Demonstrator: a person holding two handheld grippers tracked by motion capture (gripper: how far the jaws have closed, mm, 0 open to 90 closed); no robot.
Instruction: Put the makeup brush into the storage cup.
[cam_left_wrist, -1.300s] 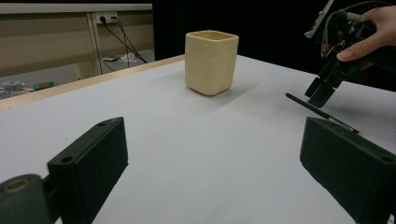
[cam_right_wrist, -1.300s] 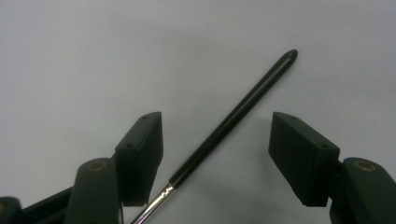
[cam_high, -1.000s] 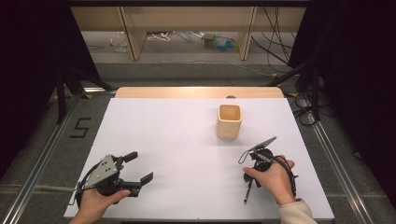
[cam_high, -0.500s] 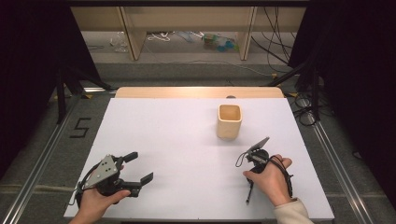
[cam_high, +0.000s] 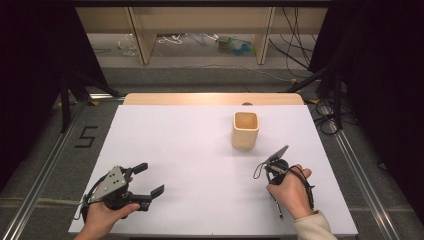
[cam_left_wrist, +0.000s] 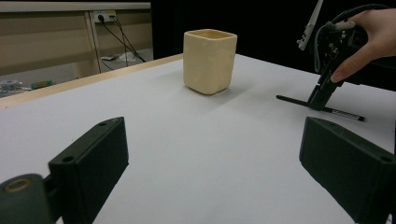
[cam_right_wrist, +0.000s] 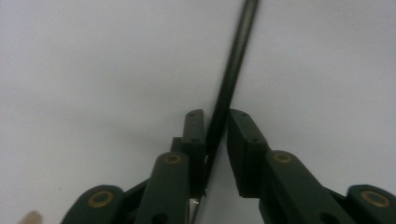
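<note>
A: Where is the pen (cam_right_wrist: 233, 70)?
B: Flat on the white table (cam_high: 190, 145), near its right front edge, between the right gripper's (cam_right_wrist: 215, 135) jaws, which have just been closing onto it from above.
A: The left gripper (cam_high: 150, 180)?
B: Jaws wide apart, holding nothing, well apart from the cream cup (cam_high: 245, 129).

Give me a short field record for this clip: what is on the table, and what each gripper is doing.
surface: white table
container: cream square cup, upright, standing apart from both grippers
tool: black pen, lying flat on the table
right gripper: pointing down at the table, jaws have just been closing, now clamped on the pen
left gripper: jaws wide open, nothing between them
left hand: holding its gripper near the table's near left corner
</note>
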